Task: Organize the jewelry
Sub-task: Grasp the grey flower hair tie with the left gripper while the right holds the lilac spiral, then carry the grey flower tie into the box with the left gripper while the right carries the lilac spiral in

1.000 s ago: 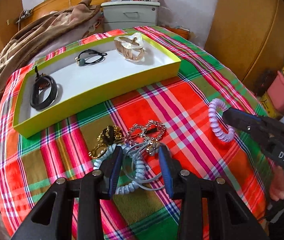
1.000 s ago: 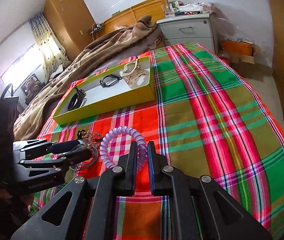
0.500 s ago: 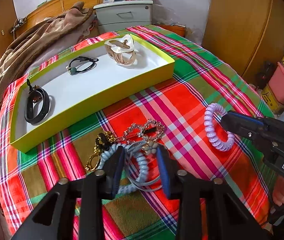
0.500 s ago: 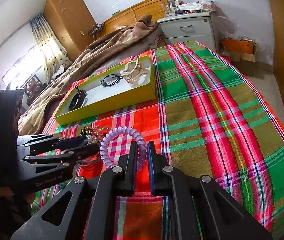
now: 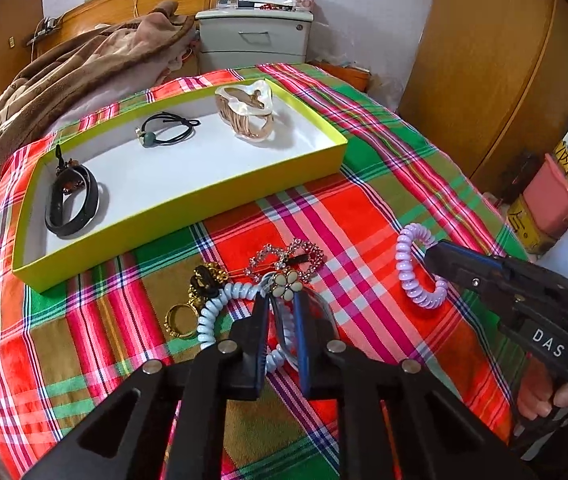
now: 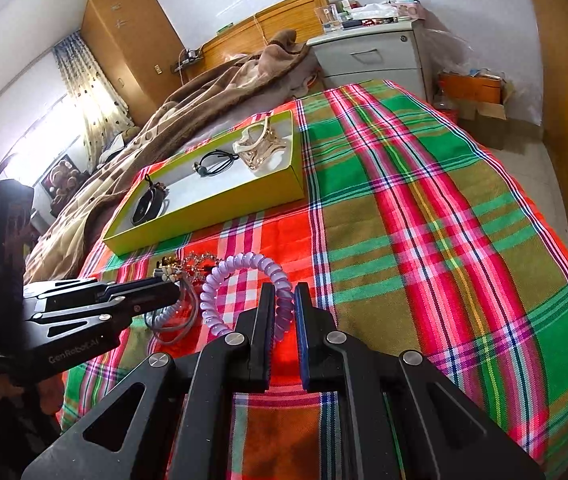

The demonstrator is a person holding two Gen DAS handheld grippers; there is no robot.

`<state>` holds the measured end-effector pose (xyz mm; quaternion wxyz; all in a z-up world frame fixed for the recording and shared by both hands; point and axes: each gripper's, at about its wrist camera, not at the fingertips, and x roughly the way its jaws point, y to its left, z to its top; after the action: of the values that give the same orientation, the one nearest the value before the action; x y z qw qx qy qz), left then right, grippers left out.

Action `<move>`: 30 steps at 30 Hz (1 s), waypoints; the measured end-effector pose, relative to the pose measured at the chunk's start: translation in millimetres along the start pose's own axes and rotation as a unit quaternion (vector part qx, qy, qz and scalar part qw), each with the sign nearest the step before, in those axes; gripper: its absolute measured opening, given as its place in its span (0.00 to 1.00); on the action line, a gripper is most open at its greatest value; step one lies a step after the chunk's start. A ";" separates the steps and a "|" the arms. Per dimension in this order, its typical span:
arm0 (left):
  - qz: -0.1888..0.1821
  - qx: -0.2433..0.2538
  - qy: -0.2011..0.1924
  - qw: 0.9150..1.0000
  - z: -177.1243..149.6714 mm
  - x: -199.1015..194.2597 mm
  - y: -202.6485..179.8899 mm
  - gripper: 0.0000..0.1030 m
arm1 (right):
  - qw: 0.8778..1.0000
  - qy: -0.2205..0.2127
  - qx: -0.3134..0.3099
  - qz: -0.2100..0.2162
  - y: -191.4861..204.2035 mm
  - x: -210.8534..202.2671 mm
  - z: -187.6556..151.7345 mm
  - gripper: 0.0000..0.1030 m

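Note:
On the plaid cloth [image 5: 363,216], my left gripper [image 5: 282,300] has its jaws closing, and its pads press on a grey hair tie with a flower charm [image 5: 287,283] and a pale blue spiral tie [image 5: 210,314]. From the right wrist view, these ties [image 6: 172,320] dangle below the left gripper [image 6: 176,292]. My right gripper [image 6: 284,304] is shut on a lilac spiral tie [image 6: 240,264], which also shows as the lilac spiral tie [image 5: 405,268] beside the right gripper [image 5: 429,254]. A rhinestone clip [image 5: 287,254] and gold pieces [image 5: 182,320] lie just ahead.
A yellow-green tray [image 5: 188,216] beyond the pile holds a black bracelet [image 5: 70,204], a black elastic [image 5: 168,132] and a beige claw clip [image 5: 248,114]. A brown blanket [image 5: 64,80] lies behind it, and a grey cabinet [image 5: 254,40] stands by the wall.
The left gripper's jaws went from wide open around the pale ties to closed on them. The right gripper stayed still, clamped on the lilac tie.

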<state>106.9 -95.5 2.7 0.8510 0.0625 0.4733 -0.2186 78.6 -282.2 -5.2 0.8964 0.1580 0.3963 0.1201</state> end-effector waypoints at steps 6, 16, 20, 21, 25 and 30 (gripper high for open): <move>-0.004 -0.012 -0.013 1.000 -0.8 -10.1 5.4 0.12 | 1.000 -0.005 -0.004 -0.002 4.3 -3.0 2.4 0.10; -0.003 -0.035 -0.037 0.999 2.9 -31.5 20.6 0.13 | 1.000 -0.018 -0.016 -0.003 16.7 -9.2 11.4 0.10; 0.003 -0.040 -0.042 0.998 6.8 -36.1 26.2 0.13 | 1.000 -0.022 -0.020 -0.003 20.6 -9.5 18.2 0.10; 0.005 -0.041 -0.043 0.998 8.1 -37.5 28.0 0.12 | 0.999 -0.024 -0.023 -0.002 22.8 -9.5 20.7 0.10; 0.007 -0.047 -0.053 0.997 12.9 -43.7 36.2 0.13 | 0.999 -0.028 -0.030 -0.002 27.9 -8.3 28.7 0.10; 0.017 -0.056 -0.063 0.996 21.3 -49.8 49.5 0.13 | 0.999 -0.032 -0.042 -0.001 38.5 -2.6 42.3 0.10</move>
<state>122.1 -42.2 50.8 0.8850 0.0092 0.4292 -0.1805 105.1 -255.5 38.0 0.9145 0.1235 0.3624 0.1311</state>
